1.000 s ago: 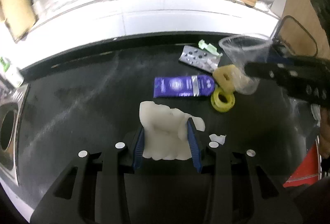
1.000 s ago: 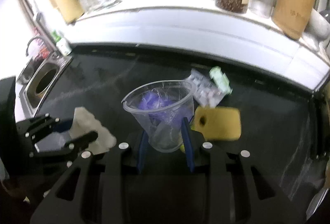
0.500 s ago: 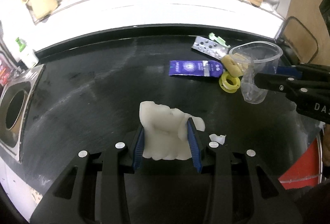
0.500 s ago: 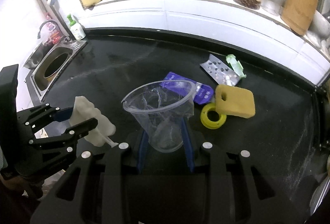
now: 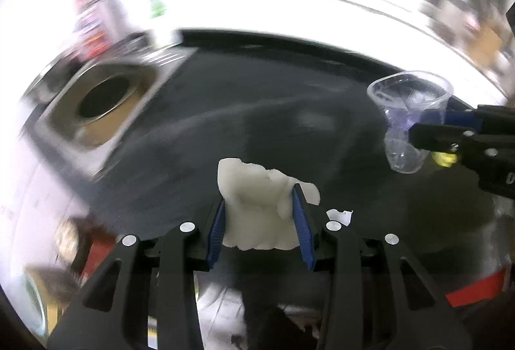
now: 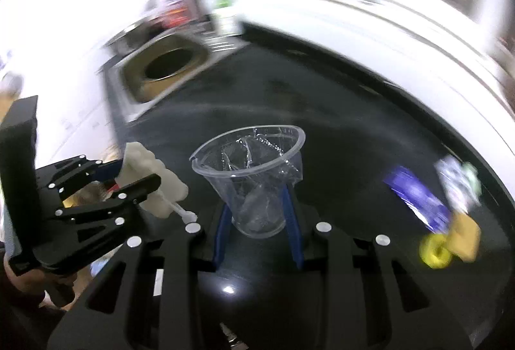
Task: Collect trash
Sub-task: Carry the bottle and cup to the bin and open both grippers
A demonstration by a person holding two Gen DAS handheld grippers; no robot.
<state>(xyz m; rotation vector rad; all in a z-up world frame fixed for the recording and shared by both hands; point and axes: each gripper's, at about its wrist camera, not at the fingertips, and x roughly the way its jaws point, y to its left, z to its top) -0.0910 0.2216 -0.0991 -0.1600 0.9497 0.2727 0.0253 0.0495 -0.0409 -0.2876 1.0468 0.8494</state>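
Left wrist view. Left gripper (image 5: 260, 221), lower centre: blue pads pinching a crumpled white wad (image 5: 257, 205). Right gripper (image 5: 450, 131), right edge: clamped on a clear plastic cup (image 5: 407, 121), cracked, held upright above the black counter (image 5: 289, 124). Round sink opening (image 5: 103, 95), upper left. Frame blurred.

Right wrist view. Cup at centre, pinched low on its wall; wad at left in the left gripper. Remaining trash at right edge of the counter: purple wrapper (image 6: 415, 195), blister pack (image 6: 457, 179), yellow ring (image 6: 434, 251), yellow sponge (image 6: 465, 237).

Handling note, as judgement: hold both pinches steady in transit; squeeze the cup lightly, since it may crack further; release only over the bin, which is not visible.
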